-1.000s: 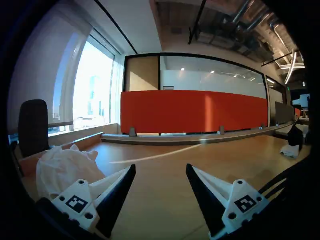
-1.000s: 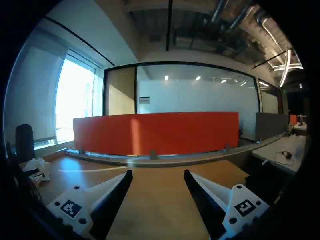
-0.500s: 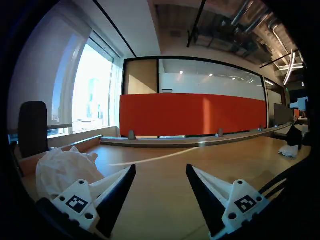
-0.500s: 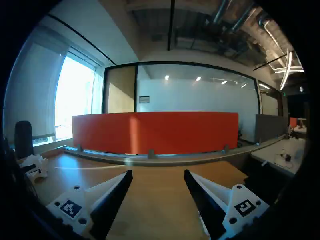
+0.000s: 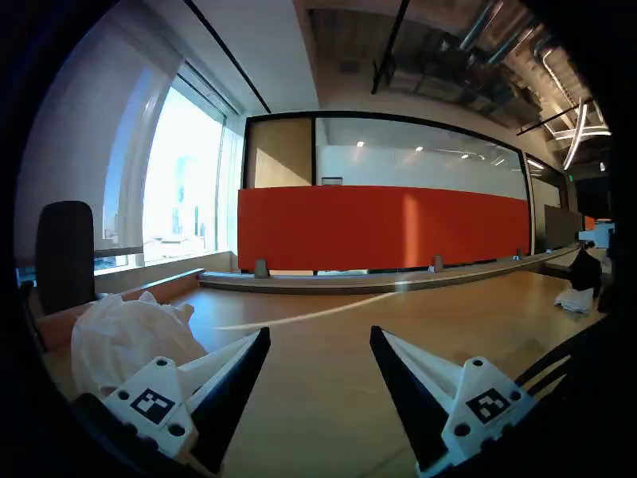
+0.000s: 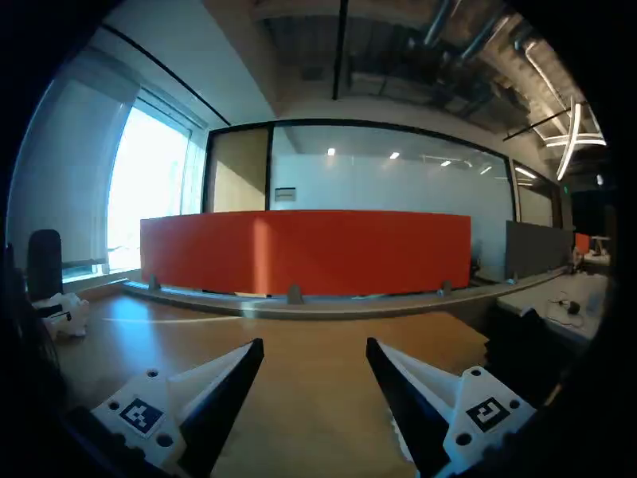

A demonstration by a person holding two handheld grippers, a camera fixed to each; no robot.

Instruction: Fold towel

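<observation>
As the left gripper (image 5: 319, 330) gapes, a towel (image 5: 127, 338) lies crumpled nearby.

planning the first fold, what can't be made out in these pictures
Left gripper view: the crumpled towel is partly behind a finger of the open left claw; corners cannot be found.
Left gripper view: white scrap at the far right, too small to identify.
Right gripper view: white lump at the far left, too small to identify.

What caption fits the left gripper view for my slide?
Open left tool pointing across a wooden table, crumpled white towel behind one finger.
</observation>
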